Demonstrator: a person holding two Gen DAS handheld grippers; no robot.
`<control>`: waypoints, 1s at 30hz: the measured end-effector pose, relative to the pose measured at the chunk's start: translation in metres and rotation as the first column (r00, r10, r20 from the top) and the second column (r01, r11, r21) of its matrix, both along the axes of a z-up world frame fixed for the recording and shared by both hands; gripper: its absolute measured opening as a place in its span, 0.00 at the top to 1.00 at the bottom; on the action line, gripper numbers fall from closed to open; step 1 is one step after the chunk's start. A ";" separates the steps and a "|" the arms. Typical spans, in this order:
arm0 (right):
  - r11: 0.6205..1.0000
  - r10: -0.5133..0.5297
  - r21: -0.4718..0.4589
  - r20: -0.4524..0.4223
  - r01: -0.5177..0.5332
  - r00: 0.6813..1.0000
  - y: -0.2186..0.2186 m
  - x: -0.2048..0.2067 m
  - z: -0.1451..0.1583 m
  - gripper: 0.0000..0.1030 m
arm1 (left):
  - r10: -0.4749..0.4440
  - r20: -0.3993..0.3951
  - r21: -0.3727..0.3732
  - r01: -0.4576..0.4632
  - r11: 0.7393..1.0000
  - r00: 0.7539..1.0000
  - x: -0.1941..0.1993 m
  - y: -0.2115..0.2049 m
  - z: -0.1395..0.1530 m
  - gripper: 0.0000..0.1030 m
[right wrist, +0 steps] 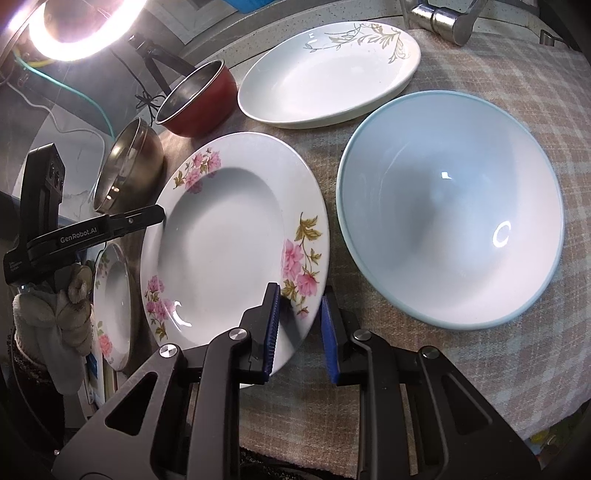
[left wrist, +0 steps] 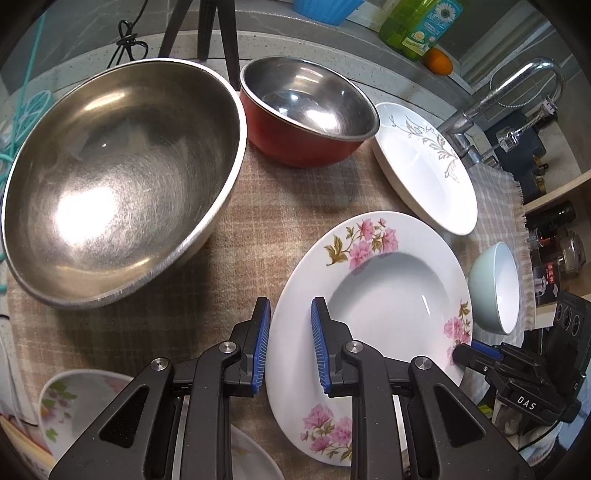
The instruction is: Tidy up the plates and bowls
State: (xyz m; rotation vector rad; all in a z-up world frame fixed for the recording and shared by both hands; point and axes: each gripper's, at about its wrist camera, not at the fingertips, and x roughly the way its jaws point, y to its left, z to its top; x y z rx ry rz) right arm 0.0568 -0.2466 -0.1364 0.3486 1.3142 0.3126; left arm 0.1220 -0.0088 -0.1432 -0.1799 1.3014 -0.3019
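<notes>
A checked woven cloth [right wrist: 461, 369] in beige and grey is spread over a speckled stone counter [left wrist: 332, 48], with a metal tap [left wrist: 517, 85] at its far edge beside the sink area.

The flowered plate [left wrist: 388, 280] is taken as the landmark. It is gripped on opposite rims: the left gripper [left wrist: 290, 345] is closed on the rim nearest the steel bowl, one blue pad above the rim and one below, and the right gripper [right wrist: 298, 332] is clamped on the rim nearest the pale blue bowl in the same way. The plate is seen tilted and appears to be lifted off the cloth.

Left of the plate a large steel bowl [left wrist: 118, 177] is set on the cloth. Beyond the plate a red bowl [left wrist: 306, 110] with a steel inside is found, and beside that a white plate [left wrist: 424, 166] with a grey leaf pattern. Just right of the flowered plate stands a pale blue bowl [right wrist: 450, 210]. Near the plate's left and nearer edge, another flowered dish [left wrist: 74, 406] is partly seen.

Behind the white plate a green bottle [left wrist: 417, 26], an orange [left wrist: 437, 61] and a blue tub [left wrist: 325, 9] are lined up. A ring lamp [right wrist: 74, 26] is lit far to the left.

"DAS" is read on one gripper body and "GenRobot.AI" on the other.
</notes>
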 end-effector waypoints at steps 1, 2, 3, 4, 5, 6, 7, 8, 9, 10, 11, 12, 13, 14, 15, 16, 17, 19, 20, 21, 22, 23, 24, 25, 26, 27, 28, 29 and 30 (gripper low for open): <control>1.000 0.002 0.000 -0.002 -0.002 1.000 0.000 -0.001 0.000 0.78 | -0.001 -0.001 0.001 0.001 1.000 1.000 -0.001 0.000 0.000 0.80; 1.000 0.004 0.001 -0.003 -0.004 1.000 -0.001 -0.002 0.000 0.78 | -0.001 -0.002 0.002 0.001 1.000 1.000 -0.004 0.000 0.000 0.80; 1.000 0.006 0.001 -0.003 -0.006 1.000 -0.001 -0.003 0.000 0.78 | -0.001 -0.003 0.002 0.001 1.000 1.000 -0.005 0.000 0.000 0.80; 1.000 0.009 0.000 -0.004 -0.009 1.000 -0.001 -0.004 0.000 0.78 | 0.000 -0.004 0.003 0.000 1.000 1.000 -0.007 0.000 0.000 0.80; 1.000 0.012 -0.003 -0.005 -0.012 1.000 -0.001 -0.005 -0.001 0.78 | 0.002 -0.006 0.005 -0.002 1.000 1.000 -0.009 -0.001 -0.001 0.80; 1.000 0.014 -0.003 -0.006 -0.014 1.000 -0.001 -0.006 -0.001 0.78 | 0.001 -0.006 0.008 -0.001 1.000 1.000 -0.011 -0.002 -0.001 0.80; 1.000 0.016 -0.003 -0.007 -0.016 1.000 -0.002 -0.008 -0.001 0.78 | 0.000 -0.006 0.010 0.000 1.000 1.000 -0.012 -0.003 0.000 0.80; 1.000 0.018 -0.003 -0.008 -0.018 1.000 -0.002 -0.009 -0.001 0.78 | 0.000 -0.006 0.012 0.000 1.000 1.000 -0.015 -0.003 0.000 0.80; 1.000 0.020 -0.002 -0.009 -0.020 1.000 -0.003 -0.010 -0.001 0.78 | -0.002 -0.005 0.015 0.002 1.000 1.000 -0.017 -0.004 0.000 0.80; 1.000 0.022 -0.002 -0.010 -0.022 1.000 -0.003 -0.012 -0.002 0.78 | -0.002 -0.006 0.016 0.002 1.000 1.000 -0.018 -0.004 0.000 0.80; 1.000 0.024 -0.002 -0.011 -0.024 1.000 -0.004 -0.013 -0.001 0.78 | -0.001 -0.006 0.018 0.001 1.000 1.000 -0.020 -0.005 0.000 0.80; 1.000 0.027 -0.003 -0.011 -0.027 1.000 -0.004 -0.015 -0.001 0.78 | -0.001 -0.007 0.019 0.001 1.000 1.000 -0.023 -0.005 0.000 0.80; 1.000 0.029 -0.003 -0.012 -0.029 1.000 -0.004 -0.016 -0.001 0.78 | 0.001 -0.008 0.019 -0.001 1.000 1.000 -0.025 -0.005 0.000 0.80; 0.999 0.031 -0.004 -0.013 -0.031 0.999 -0.004 -0.017 -0.001 0.78 | 0.003 -0.008 0.020 -0.003 1.000 1.000 -0.027 -0.005 0.000 0.80; 0.999 0.034 -0.004 -0.014 -0.034 0.999 -0.005 -0.019 -0.001 0.78 | 0.004 -0.009 0.021 -0.004 1.000 1.000 -0.029 -0.006 0.000 0.80; 0.999 0.035 -0.004 -0.015 -0.035 0.999 -0.005 -0.021 -0.001 0.78 | 0.004 -0.008 0.022 -0.004 1.000 1.000 -0.030 -0.006 0.000 0.80; 0.999 0.037 -0.004 -0.016 -0.037 0.999 -0.006 -0.022 -0.001 0.78 | 0.004 -0.008 0.023 -0.004 1.000 1.000 -0.032 -0.007 0.000 0.80; 0.999 0.041 -0.006 -0.015 -0.041 0.999 -0.007 -0.026 -0.001 0.78 | 0.003 -0.008 0.024 -0.003 1.000 1.000 -0.034 -0.007 0.000 0.80; 0.999 0.042 -0.006 -0.015 -0.043 0.999 -0.008 -0.028 -0.001 0.78 | 0.004 -0.009 0.024 -0.004 1.000 1.000 -0.037 -0.007 0.000 0.80; 0.999 0.044 -0.006 -0.015 -0.044 0.999 -0.009 -0.029 -0.001 0.78 | 0.005 -0.008 0.024 -0.005 1.000 1.000 -0.039 -0.007 0.000 0.80; 0.999 0.044 -0.005 -0.016 -0.044 0.999 -0.009 -0.031 -0.001 0.78 | 0.005 -0.008 0.024 -0.005 1.000 1.000 -0.041 -0.007 0.000 0.80; 0.999 0.044 -0.005 -0.017 -0.044 0.999 -0.009 -0.031 -0.001 0.78 | 0.005 -0.008 0.025 -0.004 1.000 1.000 -0.041 -0.008 0.000 0.80; 0.999 0.044 -0.006 -0.018 -0.044 0.999 -0.009 -0.032 -0.001 0.78 | 0.004 -0.008 0.025 -0.004 1.000 1.000 -0.043 -0.008 0.000 0.80; 0.999 0.046 -0.007 -0.018 -0.046 0.999 -0.009 -0.032 -0.001 0.78 | 0.005 -0.007 0.025 -0.004 1.000 1.000 -0.044 -0.008 0.000 0.80; 0.999 0.047 -0.008 -0.018 -0.047 0.999 -0.009 -0.032 -0.001 0.78 | 0.004 -0.008 0.024 -0.004 1.000 1.000 -0.046 -0.008 0.000 0.80; 0.999 0.048 -0.009 -0.018 -0.049 0.999 -0.010 -0.033 -0.001 0.78 | 0.002 -0.010 0.024 -0.002 1.000 1.000 -0.047 -0.009 0.000 0.80; 0.999 0.049 -0.008 -0.019 -0.049 0.999 -0.010 -0.034 -0.001 0.78 | 0.001 -0.010 0.024 -0.001 1.000 1.000 -0.048 -0.009 0.000 0.80; 0.999 0.049 -0.008 -0.020 -0.049 0.999 -0.011 -0.034 -0.001 0.78 | -0.001 -0.010 0.025 0.001 1.000 1.000 -0.049 -0.009 0.000 0.80; 0.999 0.048 -0.007 -0.020 -0.049 0.999 -0.012 -0.036 -0.001 0.78 | -0.002 -0.010 0.026 0.002 1.000 1.000 -0.050 -0.010 0.000 0.80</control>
